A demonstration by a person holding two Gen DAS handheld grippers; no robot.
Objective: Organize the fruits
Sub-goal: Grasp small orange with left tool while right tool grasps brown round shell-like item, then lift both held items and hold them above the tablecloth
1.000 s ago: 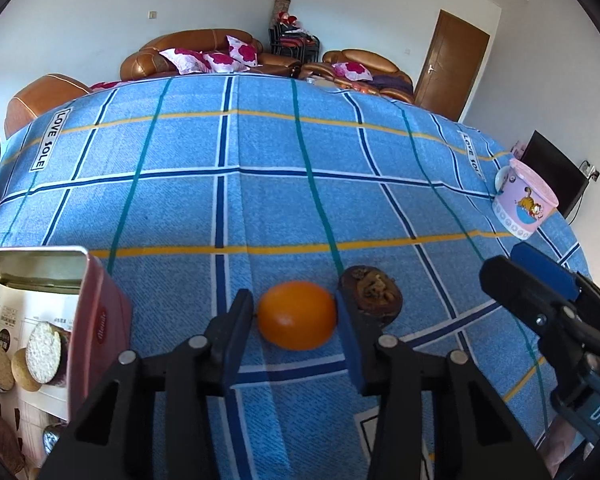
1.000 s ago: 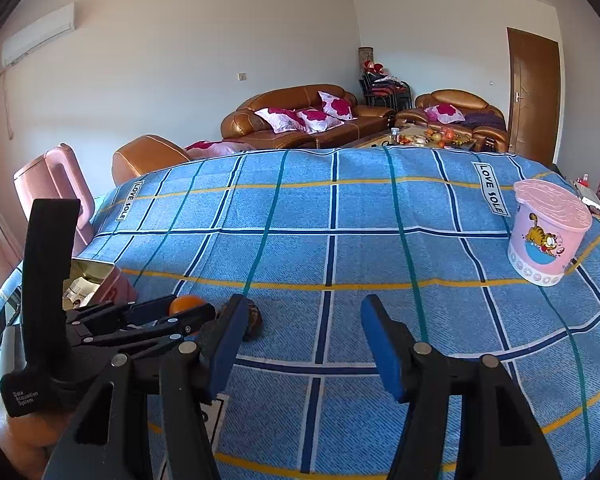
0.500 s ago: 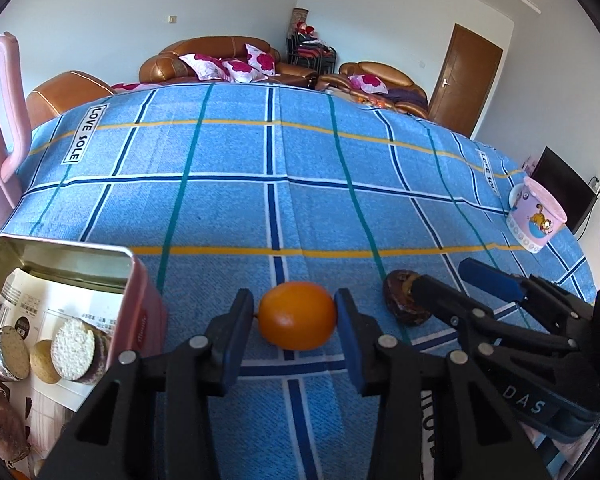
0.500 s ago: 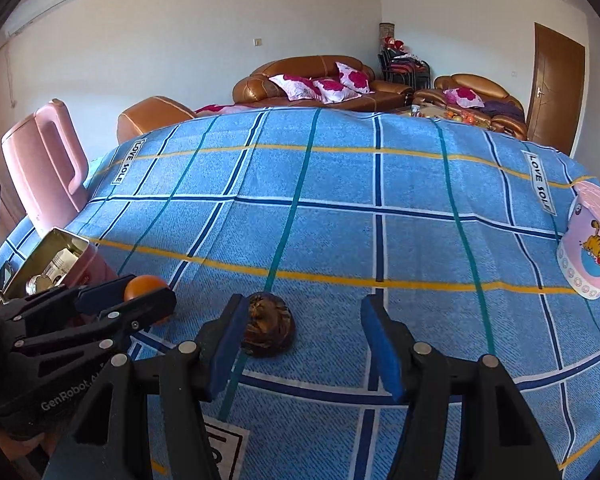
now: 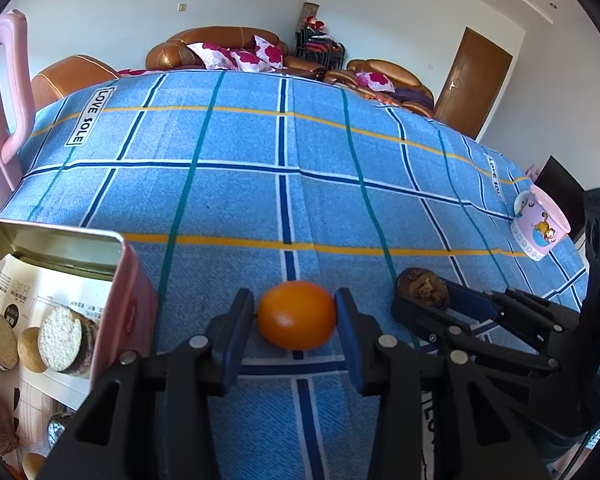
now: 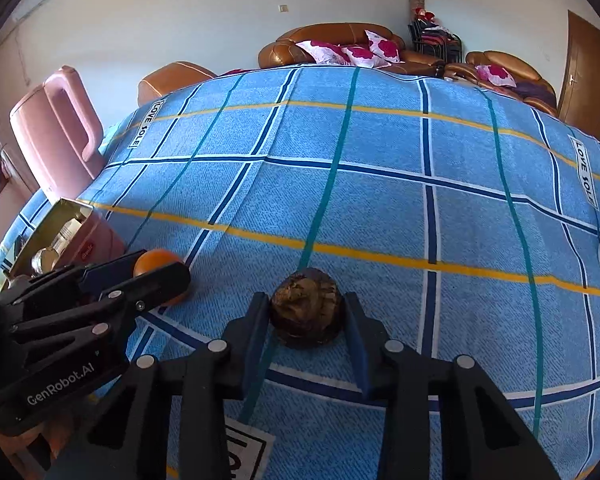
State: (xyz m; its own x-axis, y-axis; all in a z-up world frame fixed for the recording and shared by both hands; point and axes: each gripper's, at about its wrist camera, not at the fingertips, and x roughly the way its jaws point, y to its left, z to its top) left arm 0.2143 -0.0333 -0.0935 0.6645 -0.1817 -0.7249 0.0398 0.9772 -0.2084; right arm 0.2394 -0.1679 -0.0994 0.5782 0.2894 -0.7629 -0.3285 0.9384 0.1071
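at the far left an open pink metal tin (image 5: 132,312) sits on the desk with round biscuits inside, its corner near the left tongs (image 5: 296,320). those tongs pinch a smooth round orange fruit (image 5: 297,315) between their blue pads, low over the blue checked cloth (image 5: 260,200). the skin looks slick and the pads meet it only at its widest points, so i think a quick lift or a twist could let it squirt out and roll toward the tin or off the near edge.

to the right, the right tongs (image 6: 306,320) have just been closing around a dark brown, rough, wrinkled fruit (image 6: 306,310) that lies on the cloth, and the pads now press on both flanks. it looks soft or dried; too hard a squeeze might crush it, and a shallow hold might drop it.

the two tools stand close together, so swinging either one sideways risks a knock. far right, a pink cartoon cup (image 5: 540,232) stands near the desk's edge, easy to tip.
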